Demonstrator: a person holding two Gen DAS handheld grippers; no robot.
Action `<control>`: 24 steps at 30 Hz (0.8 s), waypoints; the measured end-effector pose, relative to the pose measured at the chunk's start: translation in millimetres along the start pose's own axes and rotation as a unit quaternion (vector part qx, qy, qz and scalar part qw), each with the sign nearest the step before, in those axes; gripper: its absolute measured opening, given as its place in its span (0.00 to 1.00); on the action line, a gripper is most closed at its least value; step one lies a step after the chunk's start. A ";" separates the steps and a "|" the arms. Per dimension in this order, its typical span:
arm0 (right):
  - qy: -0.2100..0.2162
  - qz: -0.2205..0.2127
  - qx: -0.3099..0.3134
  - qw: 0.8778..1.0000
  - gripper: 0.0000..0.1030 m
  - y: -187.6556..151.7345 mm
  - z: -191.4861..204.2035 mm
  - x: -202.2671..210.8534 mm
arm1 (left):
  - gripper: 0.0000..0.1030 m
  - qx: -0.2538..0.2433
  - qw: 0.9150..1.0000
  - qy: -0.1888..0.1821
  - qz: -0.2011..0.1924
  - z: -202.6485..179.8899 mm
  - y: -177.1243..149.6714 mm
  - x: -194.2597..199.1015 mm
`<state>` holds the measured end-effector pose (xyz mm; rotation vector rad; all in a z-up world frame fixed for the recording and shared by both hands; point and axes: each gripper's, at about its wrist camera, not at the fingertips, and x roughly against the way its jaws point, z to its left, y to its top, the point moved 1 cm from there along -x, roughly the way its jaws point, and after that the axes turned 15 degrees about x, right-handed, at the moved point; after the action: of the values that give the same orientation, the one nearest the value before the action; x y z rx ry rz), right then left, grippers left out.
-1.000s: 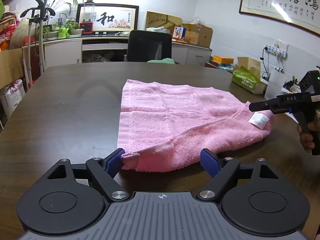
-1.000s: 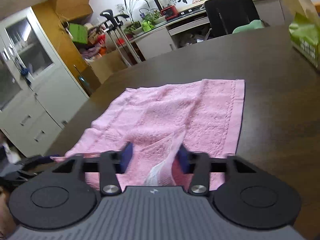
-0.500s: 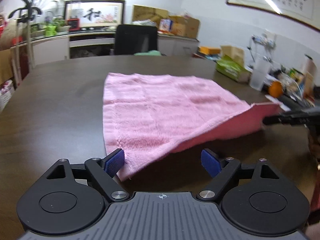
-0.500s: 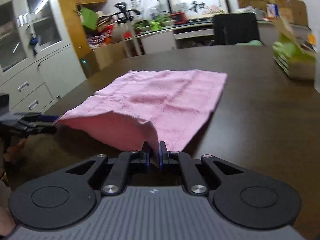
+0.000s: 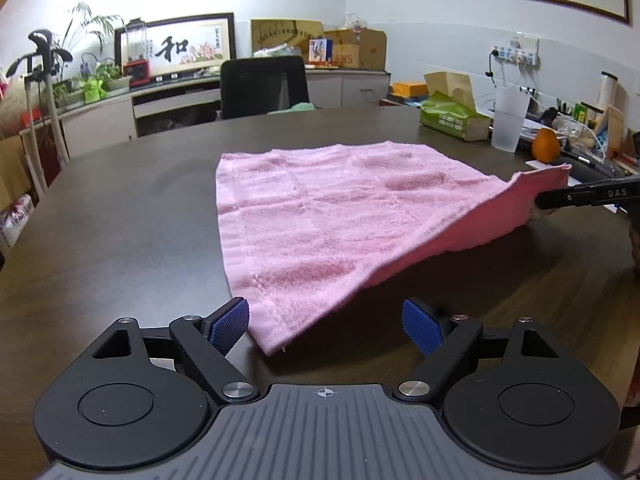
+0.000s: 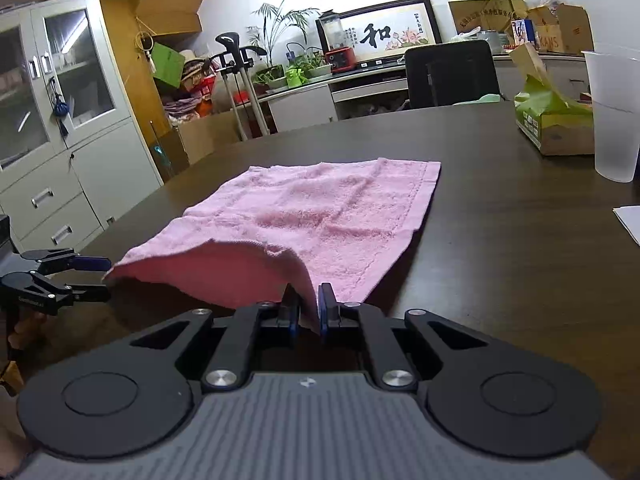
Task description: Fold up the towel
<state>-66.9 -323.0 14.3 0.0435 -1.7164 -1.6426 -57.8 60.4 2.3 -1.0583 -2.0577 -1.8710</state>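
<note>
Two grippers are working on one pink towel [image 5: 320, 216], which is lying spread on the dark wooden table [image 5: 120, 216]. I am holding my right gripper [image 6: 308, 312] clamped on the towel's near right corner, with the cloth pinched between its blue pads and that corner raised clear of the table. I am holding my left gripper [image 5: 326, 320] with its jaws standing wide apart and gripping nothing. The near left corner of the towel is lying just ahead of this gripper, between the two blue pads but closer to the left one; the pads are not pressing on it.

Judged from both views, the coming move is turning on this one relation: the free near corner is lying directly forward of my left gripper, and the near edge is running crosswise from that corner up to my right gripper. The towel's long axis is running away from me toward the black office chair [image 5: 264, 84]. My left gripper is the nearer one to the free corner, so closing it there appears to be the next requirement.

Legible writing: "DAS" is showing on the right gripper's finger in the left wrist view. The framed calligraphy [image 6: 384, 36] is showing the character "和". A cardboard box [image 6: 560, 36] is showing "KANS".
</note>
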 end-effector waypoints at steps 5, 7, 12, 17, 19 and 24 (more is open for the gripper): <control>-0.001 -0.005 -0.013 1.000 0.13 -2.5 -3.1 1.9 | 0.70 -0.008 1.000 0.006 0.003 0.2 5.5 -8.6; -0.002 -0.006 -0.018 1.000 0.15 -3.5 -5.2 2.7 | 0.61 0.002 1.000 0.007 0.010 3.6 7.0 -11.5; -0.001 -0.007 -0.030 1.000 0.15 -5.4 -9.9 2.6 | 0.59 -0.001 1.000 0.018 0.007 4.8 4.9 -8.2; 0.000 -0.006 -0.036 0.999 0.16 -6.4 -10.6 1.7 | 0.50 -0.024 0.999 0.025 0.001 0.2 0.6 -2.6; -0.001 -0.005 -0.037 0.999 0.16 -6.7 -10.1 2.0 | 0.32 -0.026 0.999 0.023 0.004 -0.7 0.7 -3.6; -0.007 -0.003 -0.038 0.999 0.19 -6.7 -10.4 1.8 | 0.18 -0.015 1.000 0.025 0.007 3.2 2.9 -6.1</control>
<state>-65.8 -333.9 8.2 0.0019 -1.6635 -1.7152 -50.6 60.9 0.6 -1.0199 -1.9959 -1.9066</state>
